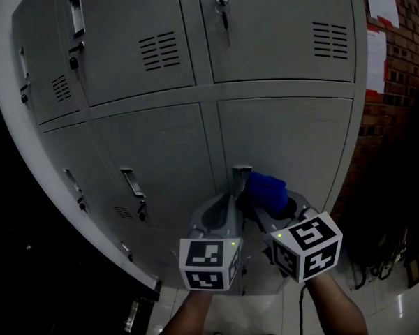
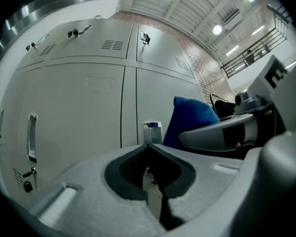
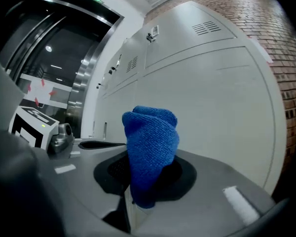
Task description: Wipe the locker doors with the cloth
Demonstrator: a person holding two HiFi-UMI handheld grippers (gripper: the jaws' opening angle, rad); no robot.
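The right gripper [image 1: 264, 213] is clenched on a bunched blue knitted cloth [image 3: 152, 142], which stands up from between its jaws. The cloth sits close in front of a lower grey metal locker door [image 1: 293, 138]; whether they touch cannot be told. Just left of it, the left gripper [image 2: 149, 147] has its jaws pressed together on nothing, tips near a small silver door handle [image 2: 152, 131]. Above are upper locker doors [image 1: 279, 26] with vent slots. A red brick wall [image 1: 405, 54] stands to the right.
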